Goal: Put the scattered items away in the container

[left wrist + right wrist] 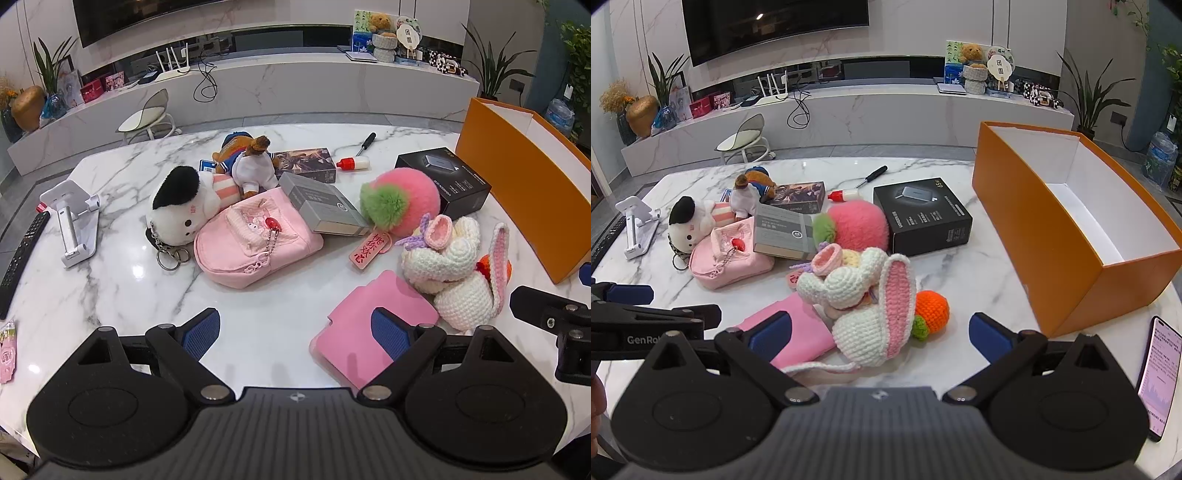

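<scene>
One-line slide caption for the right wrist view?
Open right gripper framing a crocheted bunny on the marble table, empty orange box alongside.

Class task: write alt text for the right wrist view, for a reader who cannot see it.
An open right hand-held gripper hovers over a crocheted rabbit with an orange carrot on a marble table. An empty orange box stands to the right; plush toys, a pink pouch and boxes lie scattered behind.

The orange box (pixel 524 184) runs off the left wrist view's right edge. The remote (pixel 18 254) is cut at the left edge. The grey box (pixel 783 230) hides part of the pink pouch (pixel 731 258).
</scene>
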### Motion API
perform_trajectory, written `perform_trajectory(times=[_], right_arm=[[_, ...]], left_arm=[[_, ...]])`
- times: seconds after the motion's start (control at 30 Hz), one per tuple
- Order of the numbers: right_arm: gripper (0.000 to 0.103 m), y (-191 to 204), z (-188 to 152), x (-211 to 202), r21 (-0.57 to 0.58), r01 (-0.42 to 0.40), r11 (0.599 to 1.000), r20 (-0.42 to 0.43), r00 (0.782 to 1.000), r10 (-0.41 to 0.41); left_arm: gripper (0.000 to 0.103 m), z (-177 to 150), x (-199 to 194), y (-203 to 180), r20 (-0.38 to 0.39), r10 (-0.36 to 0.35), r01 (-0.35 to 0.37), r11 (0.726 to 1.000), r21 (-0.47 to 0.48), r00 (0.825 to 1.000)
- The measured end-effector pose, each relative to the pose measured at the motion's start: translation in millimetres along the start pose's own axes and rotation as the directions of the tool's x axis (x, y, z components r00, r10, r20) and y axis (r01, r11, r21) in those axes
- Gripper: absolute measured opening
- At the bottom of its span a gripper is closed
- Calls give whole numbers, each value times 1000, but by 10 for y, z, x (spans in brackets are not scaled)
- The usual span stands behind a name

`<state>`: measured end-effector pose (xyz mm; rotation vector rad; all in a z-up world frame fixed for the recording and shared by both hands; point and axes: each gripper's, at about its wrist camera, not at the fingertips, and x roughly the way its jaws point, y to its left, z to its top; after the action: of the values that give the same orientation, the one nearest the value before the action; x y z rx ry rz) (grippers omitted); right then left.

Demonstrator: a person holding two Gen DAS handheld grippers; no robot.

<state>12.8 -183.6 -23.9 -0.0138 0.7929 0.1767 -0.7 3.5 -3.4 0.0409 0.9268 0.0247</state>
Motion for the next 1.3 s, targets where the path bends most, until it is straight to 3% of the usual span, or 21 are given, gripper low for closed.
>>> perform_trajectory(times=[1.3], right_arm=[[103,29,-29,71,2,5,1000,-15,1000,-5]], left_arm=[[103,-13,64,-21,-16,-24,24,1000,7,1000]])
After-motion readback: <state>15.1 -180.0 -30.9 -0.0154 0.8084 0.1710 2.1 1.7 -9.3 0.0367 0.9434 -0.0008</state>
